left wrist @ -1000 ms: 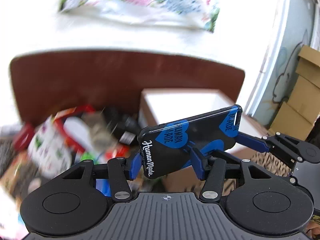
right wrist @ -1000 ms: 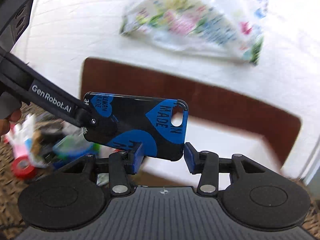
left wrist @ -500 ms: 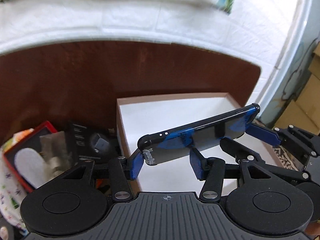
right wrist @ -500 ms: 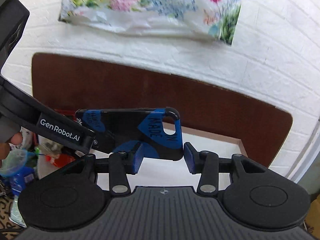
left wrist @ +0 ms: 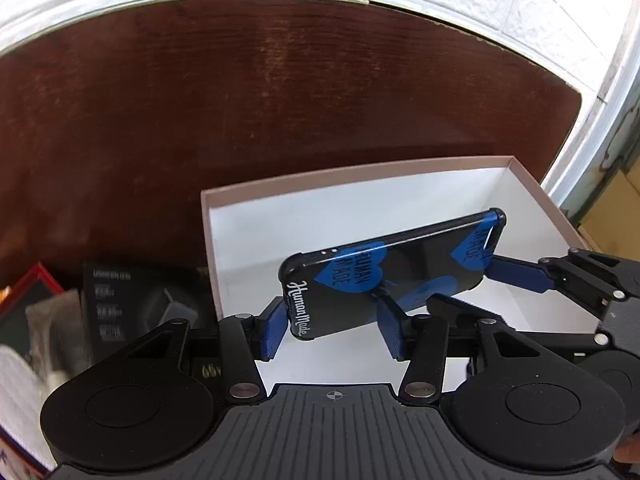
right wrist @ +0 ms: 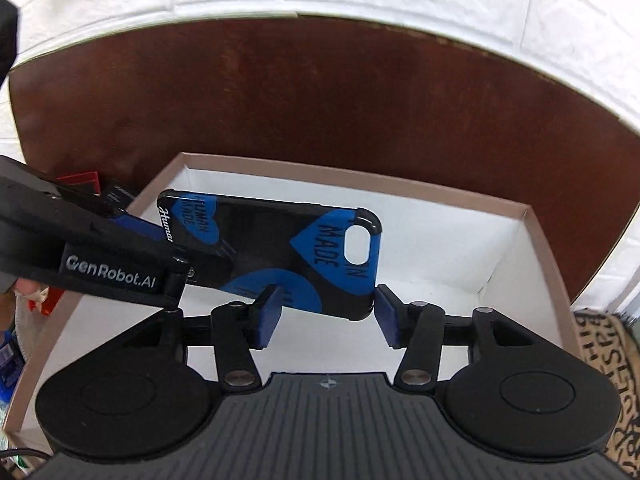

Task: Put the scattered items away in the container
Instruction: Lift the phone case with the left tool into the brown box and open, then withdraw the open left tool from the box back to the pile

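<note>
A black phone case with blue hearts (left wrist: 384,272) hangs over the open white box with a pinkish-brown rim (left wrist: 360,174). My left gripper (left wrist: 332,328) is shut on its left end. My right gripper (right wrist: 326,312) is shut on its camera-hole end (right wrist: 280,248). The case is held tilted, a little above the box's white floor (right wrist: 440,248). Each gripper shows in the other's view, the right gripper's fingers (left wrist: 516,272) at the case's far end.
A brown board (left wrist: 280,100) stands behind the box against a white brick wall. Left of the box lie a black product box (left wrist: 136,304) and a red-edged packet (left wrist: 32,304). A patterned mat (right wrist: 600,352) lies to the right.
Both grippers have carried the case forward and down, from above the scattered items to over the white box. The floral bag on the wall has left the views.
</note>
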`<control>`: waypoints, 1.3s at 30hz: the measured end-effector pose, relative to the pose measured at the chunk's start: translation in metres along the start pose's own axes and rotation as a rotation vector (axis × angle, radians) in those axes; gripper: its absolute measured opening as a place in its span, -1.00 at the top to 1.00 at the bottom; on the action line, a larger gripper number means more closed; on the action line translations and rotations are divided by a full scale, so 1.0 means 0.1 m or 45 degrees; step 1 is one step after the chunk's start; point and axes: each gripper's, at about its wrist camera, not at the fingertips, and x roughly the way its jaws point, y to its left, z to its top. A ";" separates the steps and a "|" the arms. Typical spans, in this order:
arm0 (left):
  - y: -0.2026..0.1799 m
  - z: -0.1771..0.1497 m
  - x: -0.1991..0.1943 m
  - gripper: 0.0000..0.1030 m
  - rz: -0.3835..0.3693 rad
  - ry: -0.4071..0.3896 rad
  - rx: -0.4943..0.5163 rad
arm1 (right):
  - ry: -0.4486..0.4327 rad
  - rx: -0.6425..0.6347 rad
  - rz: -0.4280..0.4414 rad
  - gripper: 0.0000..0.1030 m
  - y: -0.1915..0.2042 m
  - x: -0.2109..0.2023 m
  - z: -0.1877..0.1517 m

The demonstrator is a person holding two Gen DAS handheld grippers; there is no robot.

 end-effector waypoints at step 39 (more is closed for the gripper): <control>-0.14 -0.64 -1.19 -0.98 0.103 -0.219 0.015 | -0.181 -0.066 -0.098 -0.95 0.59 -1.00 -0.24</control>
